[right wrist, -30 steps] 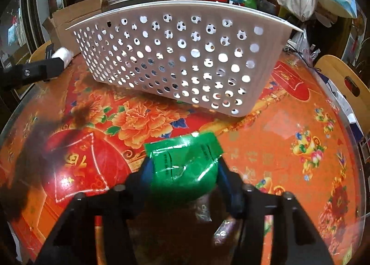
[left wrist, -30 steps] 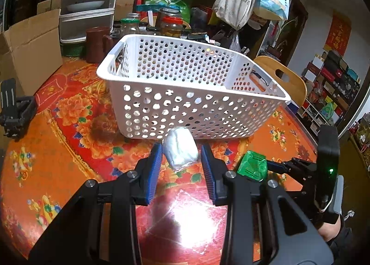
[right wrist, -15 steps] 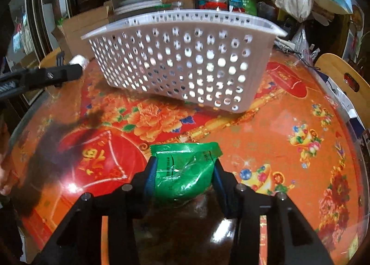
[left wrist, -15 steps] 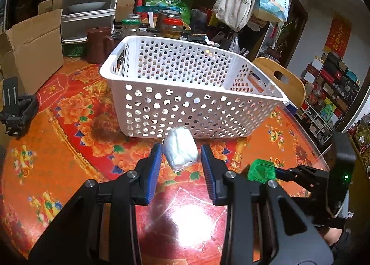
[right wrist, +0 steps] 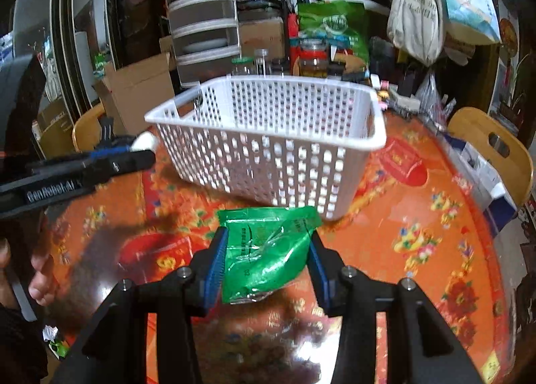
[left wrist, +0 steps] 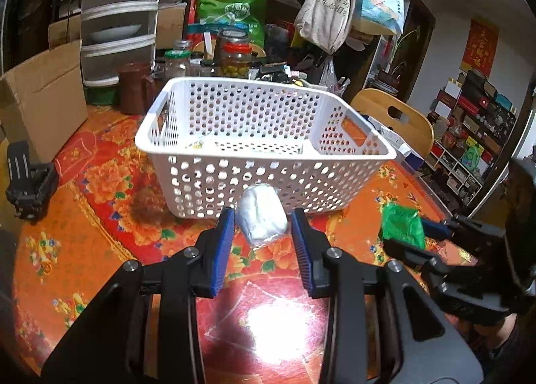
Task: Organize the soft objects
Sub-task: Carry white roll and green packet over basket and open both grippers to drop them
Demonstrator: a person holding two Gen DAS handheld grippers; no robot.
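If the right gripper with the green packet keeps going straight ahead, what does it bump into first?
Probably the white basket: its holed near wall stands right ahead of the right gripper and the green packet. How far off is hard to judge.

A cluttered home dining room. A round table (left wrist: 83, 216) under a glossy red and orange floral cover fills the lower frame, with a wooden chair (left wrist: 395, 119) at the right. Along the top are glass jars of preserved food (left wrist: 236, 55), stacked plastic drawers (left wrist: 120, 25), a cardboard box (left wrist: 43, 96), hanging tote bags (left wrist: 328, 2), and a red wall scroll (left wrist: 480, 45) at upper right.
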